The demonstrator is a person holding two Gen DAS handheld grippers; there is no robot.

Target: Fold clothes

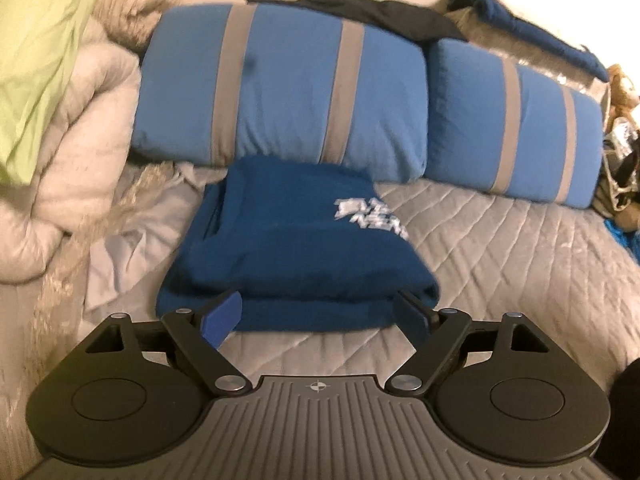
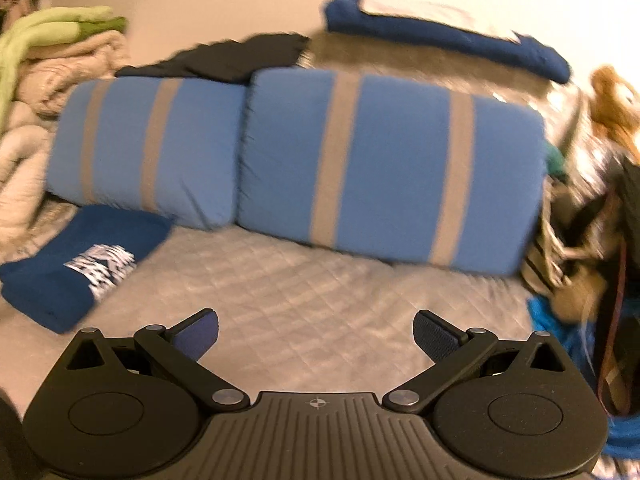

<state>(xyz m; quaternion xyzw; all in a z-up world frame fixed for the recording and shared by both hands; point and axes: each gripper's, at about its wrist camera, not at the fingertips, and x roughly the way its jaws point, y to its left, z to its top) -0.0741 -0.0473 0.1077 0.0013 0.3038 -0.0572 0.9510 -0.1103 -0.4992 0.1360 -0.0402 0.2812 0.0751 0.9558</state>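
Observation:
A dark blue shirt (image 1: 296, 240) with white lettering lies folded into a thick rectangle on the grey quilted bedspread (image 1: 500, 248), up against a striped pillow. My left gripper (image 1: 319, 312) stands open at the shirt's near edge. Its two blue pads (image 1: 222, 316) straddle that edge without pressing on it. In the right wrist view the same folded shirt (image 2: 80, 264) sits far to the left. My right gripper (image 2: 316, 332) is open above bare bedspread (image 2: 312, 288), with nothing between its fingers.
Two light blue pillows with grey stripes (image 1: 280, 92) (image 1: 516, 120) line the back. Behind them lie a black garment (image 2: 240, 56) and another dark blue garment (image 2: 440, 36). A beige comforter (image 1: 80, 140) and green fabric (image 1: 36, 40) pile up left; bags and clutter (image 2: 580, 240) crowd the right.

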